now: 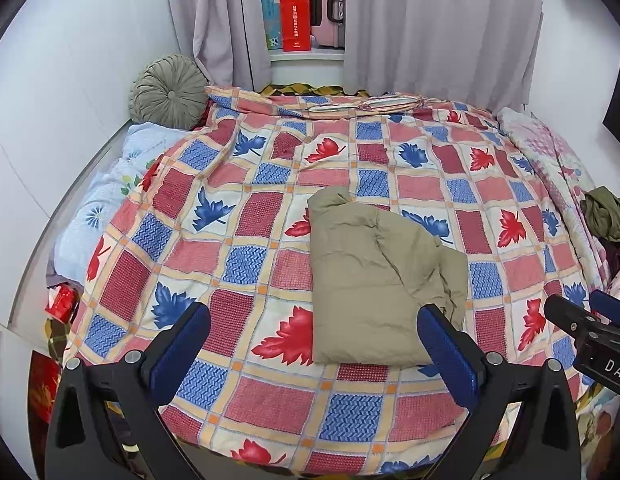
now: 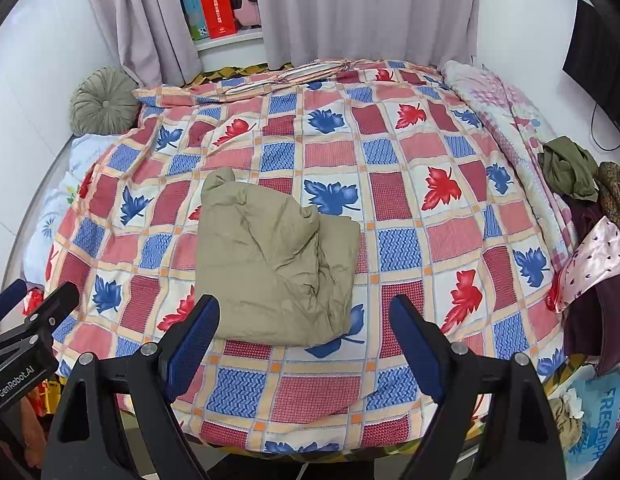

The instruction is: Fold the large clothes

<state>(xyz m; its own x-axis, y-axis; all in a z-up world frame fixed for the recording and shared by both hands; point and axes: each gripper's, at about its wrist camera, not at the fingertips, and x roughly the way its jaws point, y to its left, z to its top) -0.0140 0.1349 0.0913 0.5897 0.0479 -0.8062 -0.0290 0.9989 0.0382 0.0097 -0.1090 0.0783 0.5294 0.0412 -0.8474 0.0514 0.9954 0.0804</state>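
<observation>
**Both claws open above the bed, folded khaki garment lying free**

Nearest to you, your left claw stands with its blue-padded fingers spread wide and nothing between them; the right-hand pad overlaps the near right corner of the garment in the left wrist view, but you cannot tell from that view whether it touches the cloth. Your right claw is likewise spread wide and holds nothing, its pads either side of the garment's near edge and apart from it.

Just past the fingertips lies the khaki garment, folded into a rough, rumpled rectangle with one narrow end pointing away from you. It rests on the bedspread, a check of red and blue squares with red and blue leaves, which covers most of the bed.

Farther out, on your right edge of the bed, sits a heap of unfolded clothes: an olive piece on top, dark purple and a pale pink printed piece below. On the left lies a pale blue floral quilt, and beyond it a round green cushion against the wall.

At the far end hang grey curtains, parted on a sill that holds a red box and a pink suitcase.
</observation>
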